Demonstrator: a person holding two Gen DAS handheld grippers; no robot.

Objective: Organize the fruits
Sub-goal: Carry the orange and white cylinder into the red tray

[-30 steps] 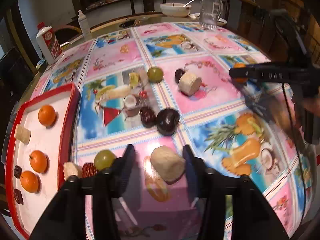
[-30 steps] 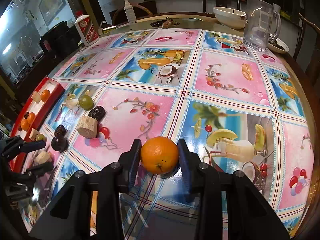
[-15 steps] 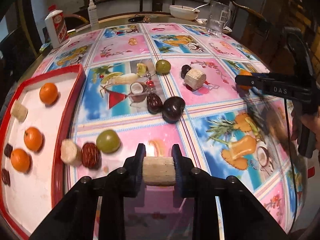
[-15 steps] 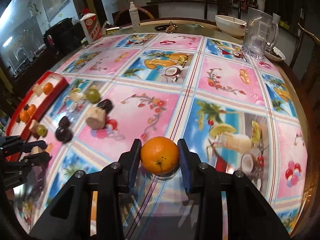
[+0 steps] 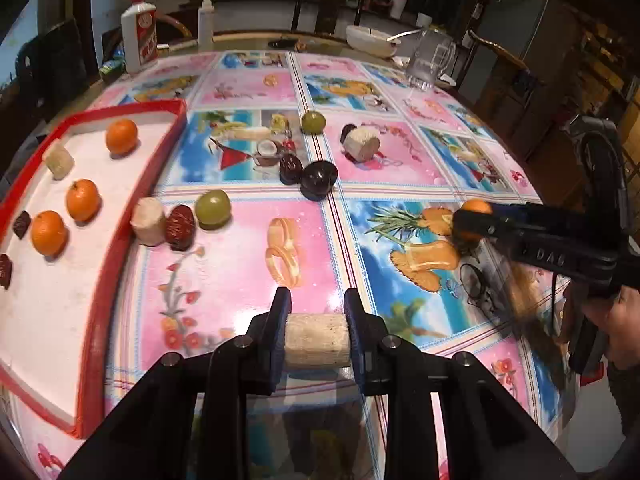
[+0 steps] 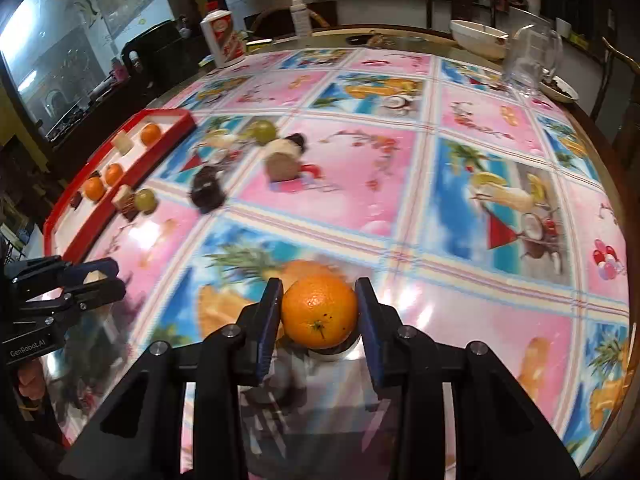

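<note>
Pale cane chunk [image 5: 316, 340] sits clamped between the left gripper's [image 5: 316, 332] narrowed jaws; the right gripper [image 6: 318, 312] pinches an orange [image 6: 319, 311]. Red tray [image 5: 102, 280] lies left of both.

Both grippers are matte black plastic with silver screw heads. The left gripper [image 5: 316, 322] and right gripper [image 6: 319, 312] carry dark blue pads on their fingers [image 6: 269, 322]. White "GenRobot.AI" lettering marks the left gripper's side; a thin black cable loops beside the right gripper's body.

Lettering on the two grippers

"GenRobot.AI" stood on the left gripper [image 6: 90, 280] at nine o'clock; "DAS" showed on the right gripper [image 5: 468, 220] at three o'clock; the bottle [image 5: 139, 36] label was unreadable.
</note>
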